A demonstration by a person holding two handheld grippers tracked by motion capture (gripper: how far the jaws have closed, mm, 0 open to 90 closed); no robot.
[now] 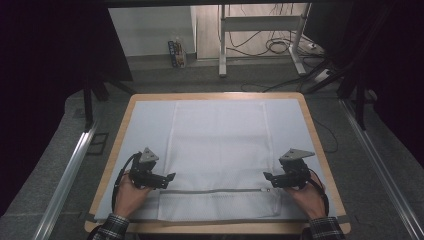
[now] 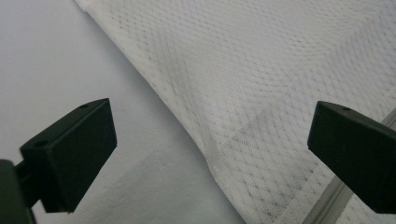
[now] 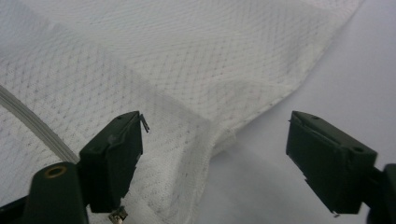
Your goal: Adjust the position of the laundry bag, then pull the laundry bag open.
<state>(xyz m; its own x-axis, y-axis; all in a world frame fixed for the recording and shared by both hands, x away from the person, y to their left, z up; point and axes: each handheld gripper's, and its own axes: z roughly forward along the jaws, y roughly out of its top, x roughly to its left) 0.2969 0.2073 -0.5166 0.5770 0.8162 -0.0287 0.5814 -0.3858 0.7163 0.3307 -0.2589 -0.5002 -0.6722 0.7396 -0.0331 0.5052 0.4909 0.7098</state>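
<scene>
A white mesh bag (image 1: 217, 145) lies flat on the pale mat (image 1: 145, 125) that covers the table. Its grey zipper (image 1: 210, 190) runs across near the front edge. My left gripper (image 1: 171, 179) sits at the bag's left edge, held in a hand, pointing right. In the left gripper view the gripper (image 2: 210, 144) is open, with the bag's edge (image 2: 261, 70) lying below the gap, apart from the pads. My right gripper (image 1: 267, 179) is at the right end of the zipper. The right gripper view shows that gripper (image 3: 215, 154) open over the bag's corner (image 3: 163, 56) and zipper (image 3: 32, 123).
The table's wooden rim (image 1: 115, 150) frames the mat. Metal rails run along the floor at the left (image 1: 70, 170) and right (image 1: 380, 165). A desk frame (image 1: 222, 45), cables (image 1: 275, 47) and a small carton (image 1: 176, 52) stand beyond the far edge.
</scene>
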